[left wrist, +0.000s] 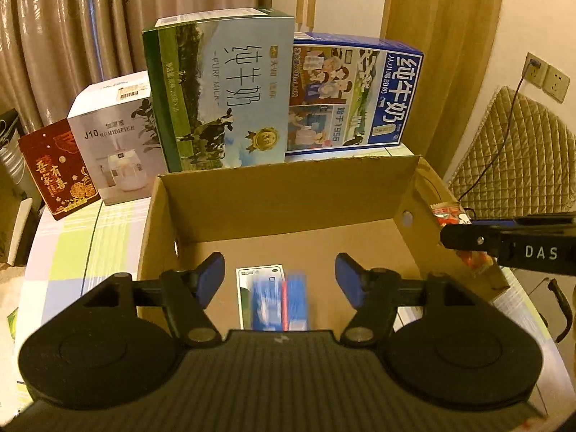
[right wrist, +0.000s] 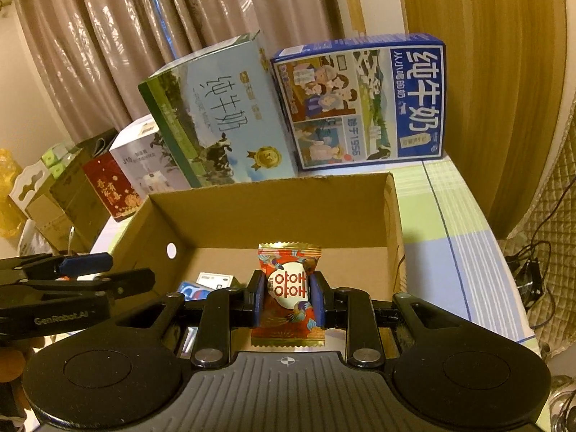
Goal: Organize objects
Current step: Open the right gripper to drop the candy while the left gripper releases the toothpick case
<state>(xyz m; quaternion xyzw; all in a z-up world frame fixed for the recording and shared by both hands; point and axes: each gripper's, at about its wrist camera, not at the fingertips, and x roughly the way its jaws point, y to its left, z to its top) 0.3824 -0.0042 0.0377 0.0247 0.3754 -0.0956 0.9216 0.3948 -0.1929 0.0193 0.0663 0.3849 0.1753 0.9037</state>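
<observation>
An open cardboard box (left wrist: 288, 194) (right wrist: 273, 198) stands on the table. My left gripper (left wrist: 279, 279) is open and empty above the box. Under it a blurred blue pack (left wrist: 279, 300) drops or lies beside a white and green carton (left wrist: 248, 288) on the box floor. My right gripper (right wrist: 288, 297) is shut on a red candy packet (right wrist: 288, 288) and holds it over the box's near edge. That gripper (left wrist: 504, 243) shows at the box's right wall in the left wrist view. The left gripper (right wrist: 72, 280) shows at the left in the right wrist view.
Behind the box stand a green milk carton case (left wrist: 223, 97), a blue milk case (left wrist: 352, 93), a white humidifier box (left wrist: 115, 136) and a red box (left wrist: 59, 169). A padded chair (left wrist: 518, 151) is at the right. Curtains hang behind.
</observation>
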